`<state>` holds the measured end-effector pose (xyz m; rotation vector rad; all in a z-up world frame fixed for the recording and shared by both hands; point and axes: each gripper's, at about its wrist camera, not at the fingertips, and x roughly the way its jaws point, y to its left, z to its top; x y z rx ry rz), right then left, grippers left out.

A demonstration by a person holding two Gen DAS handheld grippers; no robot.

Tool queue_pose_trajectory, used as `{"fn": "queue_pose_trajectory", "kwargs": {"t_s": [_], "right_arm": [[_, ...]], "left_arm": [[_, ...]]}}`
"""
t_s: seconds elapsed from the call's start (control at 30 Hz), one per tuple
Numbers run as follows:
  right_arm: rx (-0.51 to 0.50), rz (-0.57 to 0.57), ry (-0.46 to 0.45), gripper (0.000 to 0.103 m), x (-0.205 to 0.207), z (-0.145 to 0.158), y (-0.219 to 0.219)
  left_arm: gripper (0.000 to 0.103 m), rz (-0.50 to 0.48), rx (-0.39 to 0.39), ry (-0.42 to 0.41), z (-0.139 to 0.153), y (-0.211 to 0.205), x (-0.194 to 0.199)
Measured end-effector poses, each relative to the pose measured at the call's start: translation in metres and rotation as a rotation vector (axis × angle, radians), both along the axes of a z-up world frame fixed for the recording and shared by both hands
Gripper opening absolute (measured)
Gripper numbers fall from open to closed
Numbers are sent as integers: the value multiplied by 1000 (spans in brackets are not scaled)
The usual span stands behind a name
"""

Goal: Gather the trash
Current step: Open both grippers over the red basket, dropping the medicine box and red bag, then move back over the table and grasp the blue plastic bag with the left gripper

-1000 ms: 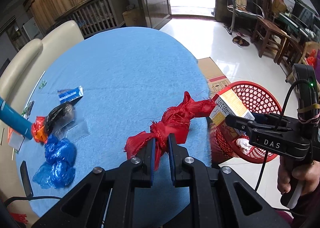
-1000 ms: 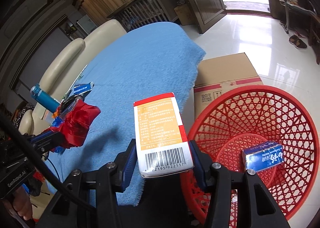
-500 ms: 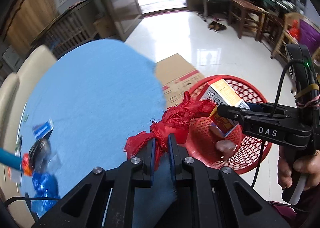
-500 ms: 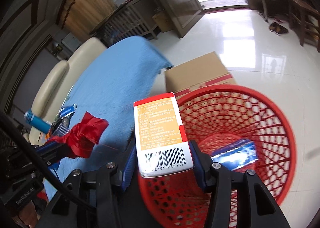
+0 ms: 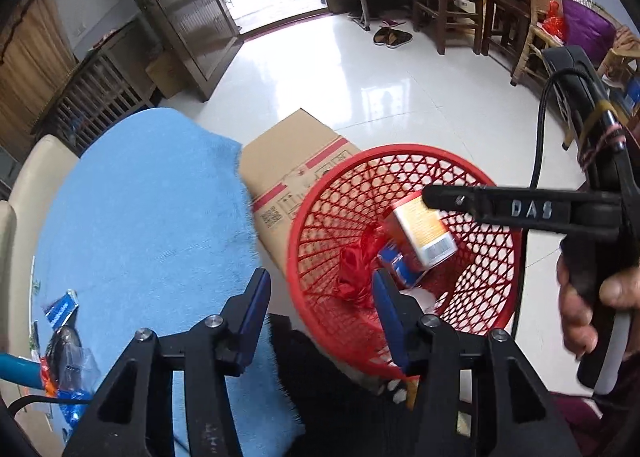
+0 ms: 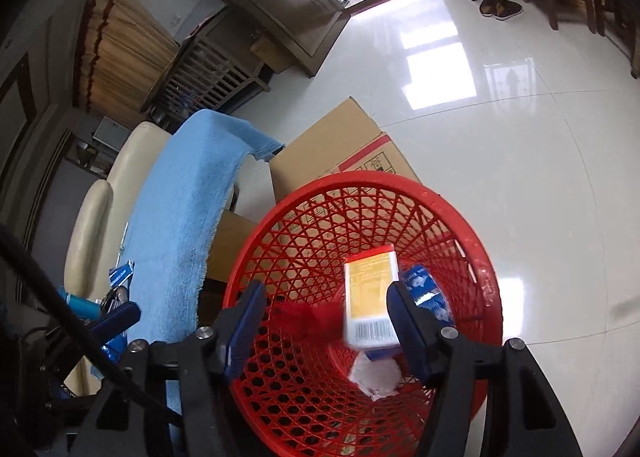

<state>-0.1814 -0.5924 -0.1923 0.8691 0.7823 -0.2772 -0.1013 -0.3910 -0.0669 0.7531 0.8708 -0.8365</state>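
A red mesh basket (image 5: 320,193) (image 6: 476,241) stands on the floor beside the blue-clothed table (image 5: 140,217). My left gripper (image 5: 320,293) is open at the basket's rim; the red crumpled bag (image 5: 354,269) is in the basket, blurred in the right wrist view (image 6: 304,315). My right gripper (image 6: 324,317) is open above the basket; the orange and white carton (image 6: 370,297) (image 5: 424,233) is in mid-fall inside it. A blue packet (image 6: 426,291) and white crumpled paper (image 6: 376,375) lie in the basket.
A cardboard box (image 5: 292,161) (image 6: 340,149) sits on the floor between table and basket. Blue wrappers and other litter (image 5: 64,337) lie at the table's left end. Cream chairs (image 6: 100,193) stand behind the table. Wooden furniture (image 5: 460,5) lines the far right.
Both grippers moved from over the table to the basket and opened. The red bag and the carton have left the jaws and are dropping into the basket.
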Motion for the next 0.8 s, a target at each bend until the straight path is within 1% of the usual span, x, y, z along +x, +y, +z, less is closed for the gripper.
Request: {"fn": "queue_pose_trajectory", "kwargs": {"t_s": [0.13,0.3,0.43,0.57,0.7,0.8], "right_arm": [[-20,14,-9,66,3,8,7],[-43,45,-13,66,13,19,22],[-67,93,-10,66,26,27,42],[-103,153,-10,66,42,39,68],[-145,218,-13,66,59,55,99],[-176,261,-13,66,72,65,121]], "left_arm": [[54,45,8,-45,5,28,7],[54,178,14,-88,16,75,26],[54,268,-12,-129,30,109,37],[55,336,-40,-174,44,141,43],[57,384,-70,-194,55,164,48],[57,417,-87,-205,57,181,51]]}}
